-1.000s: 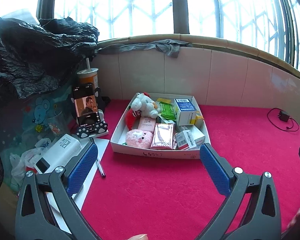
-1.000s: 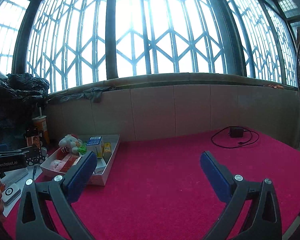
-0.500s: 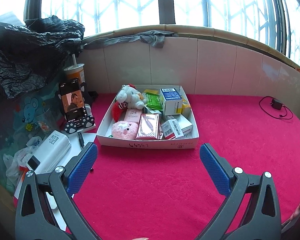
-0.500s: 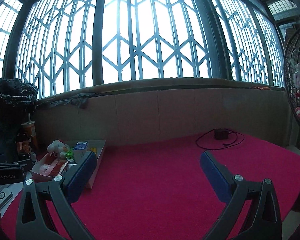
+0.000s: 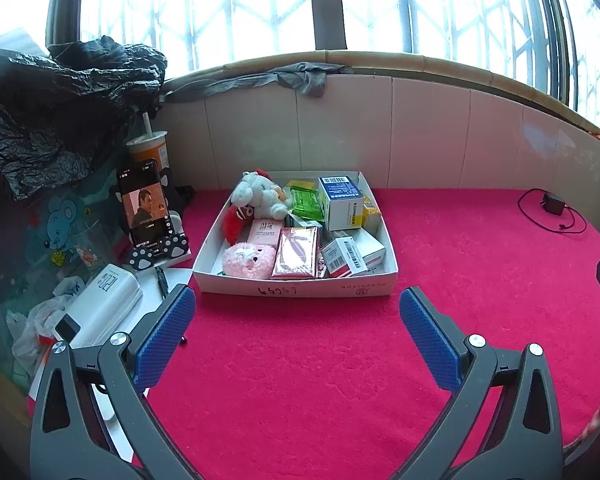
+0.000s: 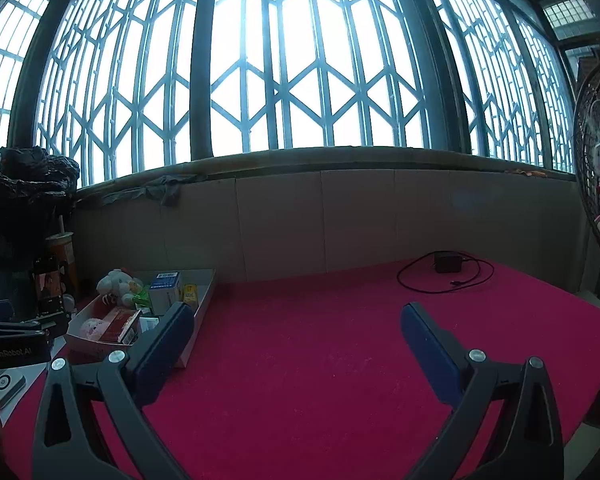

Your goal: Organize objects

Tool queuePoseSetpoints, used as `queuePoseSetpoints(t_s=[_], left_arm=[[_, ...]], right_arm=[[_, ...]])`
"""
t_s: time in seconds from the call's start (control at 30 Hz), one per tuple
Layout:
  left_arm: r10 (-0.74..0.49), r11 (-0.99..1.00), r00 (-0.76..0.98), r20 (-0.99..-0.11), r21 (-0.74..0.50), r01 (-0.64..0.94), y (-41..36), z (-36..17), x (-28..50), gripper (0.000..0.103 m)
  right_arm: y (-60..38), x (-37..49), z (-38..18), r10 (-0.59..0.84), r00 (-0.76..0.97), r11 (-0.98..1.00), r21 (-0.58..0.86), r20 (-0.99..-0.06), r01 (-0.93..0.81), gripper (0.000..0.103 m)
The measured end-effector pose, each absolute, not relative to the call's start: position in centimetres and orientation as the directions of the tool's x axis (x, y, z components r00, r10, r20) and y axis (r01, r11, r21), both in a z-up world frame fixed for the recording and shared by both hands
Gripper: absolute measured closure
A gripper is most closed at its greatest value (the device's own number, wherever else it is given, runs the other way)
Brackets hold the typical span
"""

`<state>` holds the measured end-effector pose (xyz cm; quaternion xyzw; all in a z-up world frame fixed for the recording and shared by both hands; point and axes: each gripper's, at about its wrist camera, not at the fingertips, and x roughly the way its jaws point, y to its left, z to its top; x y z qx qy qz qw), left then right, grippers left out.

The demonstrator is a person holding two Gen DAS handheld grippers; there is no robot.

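My left claw is spread wide, its blue pads far apart, gripping nothing and touching nothing. It hovers above red cloth. Straight ahead of it, just past the fingertips, sits a white tray crowded with small things: a white plush at the far left, a pink plush at the near left, a pink packet in the near middle, a blue box standing at the far right, and barcoded boxes at the near right. Left of the claw lie a power bank and a phone propped on a stand.

My right claw is equally wide apart and empty, over bare red cloth. The tray lies ahead to its left, beyond the left pad. A black charger with its cable lies far ahead to the right, near the wall.
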<state>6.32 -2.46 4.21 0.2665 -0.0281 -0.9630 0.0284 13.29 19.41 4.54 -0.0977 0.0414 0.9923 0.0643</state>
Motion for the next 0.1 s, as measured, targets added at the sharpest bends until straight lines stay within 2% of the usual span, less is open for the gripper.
queuePoseSetpoints(t_s=[0.1], left_arm=[[-0.064, -0.997, -0.855, -0.515, 0.067, 0.034, -2.43, 4.18, 6.29, 0.000]], right_arm=[[19.48, 13.20, 4.38, 0.120, -0.971, -0.988, 0.072, -0.207, -0.137, 0.000]])
